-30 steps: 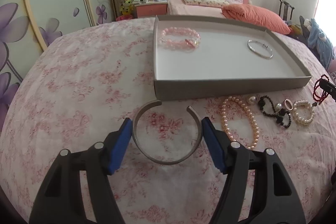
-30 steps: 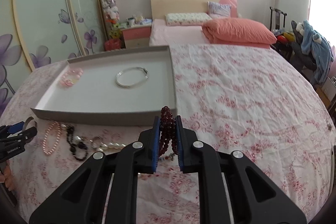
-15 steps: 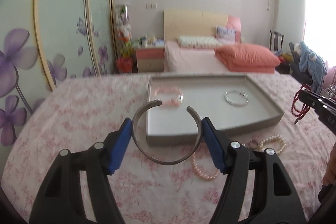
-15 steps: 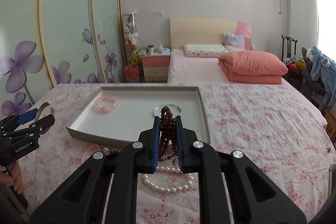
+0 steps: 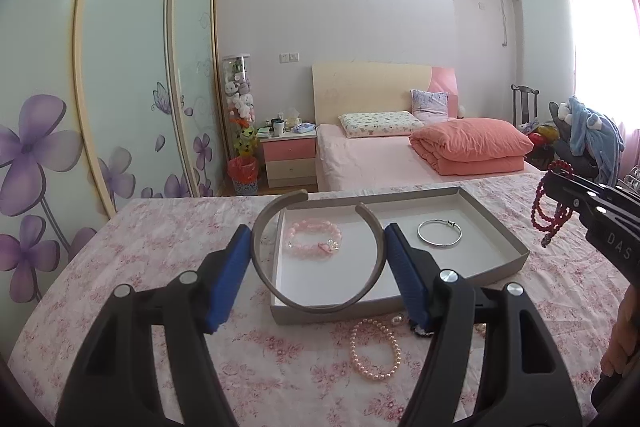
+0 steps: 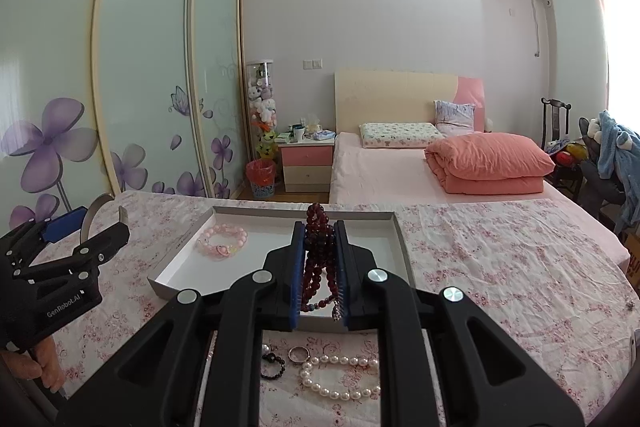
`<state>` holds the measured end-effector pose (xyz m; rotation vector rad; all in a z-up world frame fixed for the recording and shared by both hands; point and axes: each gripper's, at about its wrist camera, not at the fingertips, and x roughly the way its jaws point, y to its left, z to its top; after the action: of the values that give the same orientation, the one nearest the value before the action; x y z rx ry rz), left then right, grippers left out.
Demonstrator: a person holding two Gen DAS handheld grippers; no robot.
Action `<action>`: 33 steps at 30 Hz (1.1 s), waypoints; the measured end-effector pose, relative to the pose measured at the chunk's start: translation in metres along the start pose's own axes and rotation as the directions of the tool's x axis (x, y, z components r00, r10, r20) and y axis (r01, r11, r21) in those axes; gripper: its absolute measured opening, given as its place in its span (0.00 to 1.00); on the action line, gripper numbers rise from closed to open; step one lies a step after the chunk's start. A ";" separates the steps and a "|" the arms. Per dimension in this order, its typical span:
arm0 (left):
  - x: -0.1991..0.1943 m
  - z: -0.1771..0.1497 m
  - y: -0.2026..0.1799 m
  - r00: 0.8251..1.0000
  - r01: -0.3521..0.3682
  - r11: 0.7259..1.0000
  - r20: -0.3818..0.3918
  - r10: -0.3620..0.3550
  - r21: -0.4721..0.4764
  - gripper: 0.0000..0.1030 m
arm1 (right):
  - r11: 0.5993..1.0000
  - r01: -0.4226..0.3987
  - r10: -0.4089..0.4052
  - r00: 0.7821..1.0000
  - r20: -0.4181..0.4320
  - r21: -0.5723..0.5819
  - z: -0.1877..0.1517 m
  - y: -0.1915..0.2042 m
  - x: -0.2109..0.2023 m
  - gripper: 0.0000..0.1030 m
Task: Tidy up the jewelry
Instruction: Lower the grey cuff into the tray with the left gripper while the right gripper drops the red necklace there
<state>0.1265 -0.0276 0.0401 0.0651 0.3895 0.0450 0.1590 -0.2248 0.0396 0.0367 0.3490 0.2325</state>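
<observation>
Above the floral bedspread point(image 5: 168, 267), the left gripper point(image 5: 318, 259) holds a grey open cuff bangle point(image 5: 316, 303) clamped between its blue pads point(image 5: 224, 279), the cuff's gap facing away from the camera and its ring framing part of the grey tray point(image 5: 496, 227) below. Inside that shallow tray lie a pink bead bracelet point(image 5: 314, 241), toward its left side, and a thin silver bangle point(image 5: 439, 233) toward its right, well apart from each other. On the spread just in front of the tray's near wall sits a pink pearl strand point(image 5: 374, 351), with a black bead piece partly hidden behind the gripper's right finger. The right gripper point(image 6: 320, 267) is closed tightly on a dark red bead bracelet point(image 6: 318, 247), whose loops stick up above the pads and hang down below them; from the left wrist view it dangles in the air beside the tray's right edge. Below this gripper, on the spread, lie a white pearl bracelet point(image 6: 340, 375), a small ring point(image 6: 298, 354) and a black bead bracelet point(image 6: 274, 367), close together.
</observation>
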 end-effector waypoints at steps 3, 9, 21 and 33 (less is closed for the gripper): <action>0.002 0.000 -0.001 1.000 0.003 1.000 -0.001 -0.003 0.000 0.64 | 1.000 -0.001 0.001 1.000 0.005 0.003 0.001 -0.001 0.001 0.15; 0.011 0.002 -0.002 1.000 0.006 1.000 -0.005 -0.006 0.001 0.64 | 1.000 0.002 -0.002 1.000 0.012 0.005 0.004 -0.002 0.005 0.15; 0.057 0.021 -0.002 1.000 -0.007 1.000 0.000 0.007 0.007 0.64 | 1.000 0.014 -0.014 1.000 0.000 0.024 0.020 -0.006 0.051 0.15; 0.122 0.023 -0.001 0.997 0.012 1.000 -0.080 -0.014 -0.019 0.64 | 0.997 0.003 0.005 0.994 -0.109 0.072 0.018 -0.009 0.113 0.15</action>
<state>0.2483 -0.0234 0.0147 0.0423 0.4701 0.0384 0.2700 -0.2074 0.0180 0.0961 0.4660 0.2235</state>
